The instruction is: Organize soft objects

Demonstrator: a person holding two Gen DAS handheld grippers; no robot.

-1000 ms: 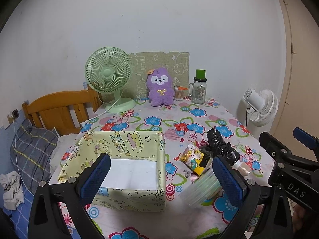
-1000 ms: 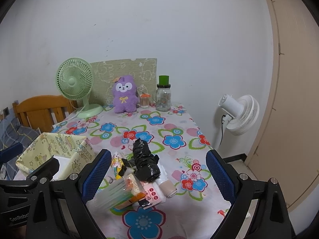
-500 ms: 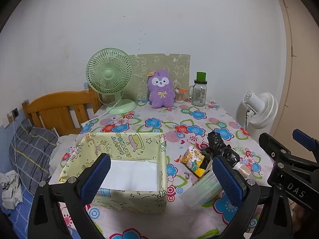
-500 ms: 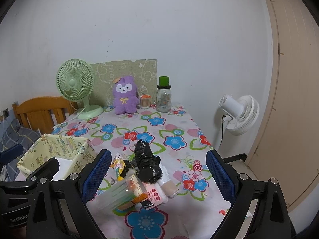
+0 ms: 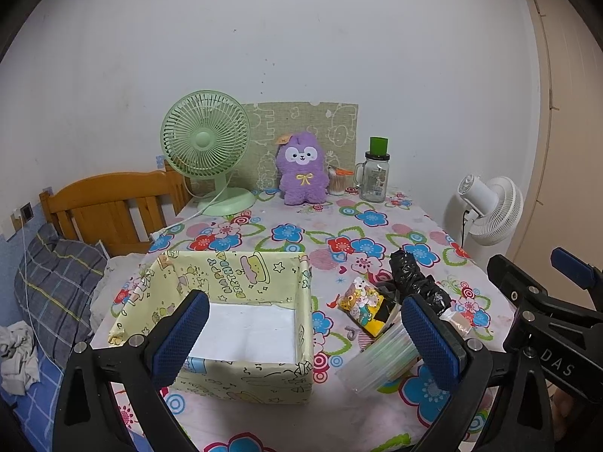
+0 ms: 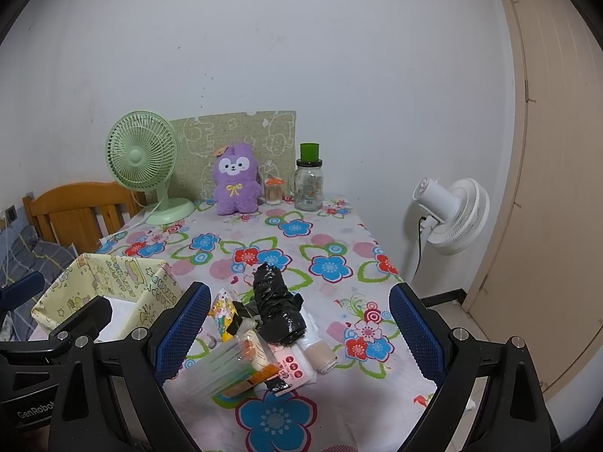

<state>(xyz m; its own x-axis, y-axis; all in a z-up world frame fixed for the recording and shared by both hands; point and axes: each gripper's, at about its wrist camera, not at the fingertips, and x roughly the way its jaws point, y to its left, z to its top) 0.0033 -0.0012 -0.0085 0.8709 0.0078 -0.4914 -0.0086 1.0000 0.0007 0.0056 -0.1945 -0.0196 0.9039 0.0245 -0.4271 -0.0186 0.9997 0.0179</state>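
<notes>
A yellow-green patterned box (image 5: pixel 233 324) stands open on the floral table, with only white lining inside; it also shows in the right wrist view (image 6: pixel 109 293). Right of it lies a pile: a black plastic bag roll (image 5: pixel 416 282) (image 6: pixel 277 303), a colourful sticker packet (image 5: pixel 363 305) (image 6: pixel 224 310), a clear packet of straws (image 5: pixel 380 361) (image 6: pixel 226 367) and a small tube (image 6: pixel 320 354). A purple plush (image 5: pixel 301 173) (image 6: pixel 235 179) sits at the table's far edge. My left gripper (image 5: pixel 305 342) is open and empty above the box's near side. My right gripper (image 6: pixel 297 335) is open and empty above the pile.
A green desk fan (image 5: pixel 207 150), a patterned board (image 5: pixel 301 128), a glass jar with green lid (image 5: pixel 375 177) and a small cup (image 5: pixel 337 180) stand at the back. A white floor fan (image 5: pixel 490 207) is right of the table. A wooden bed frame (image 5: pixel 105 203) is left.
Both grippers have drawn back and risen slightly, so the table objects sit a little lower and farther. Nothing on the table moved.
</notes>
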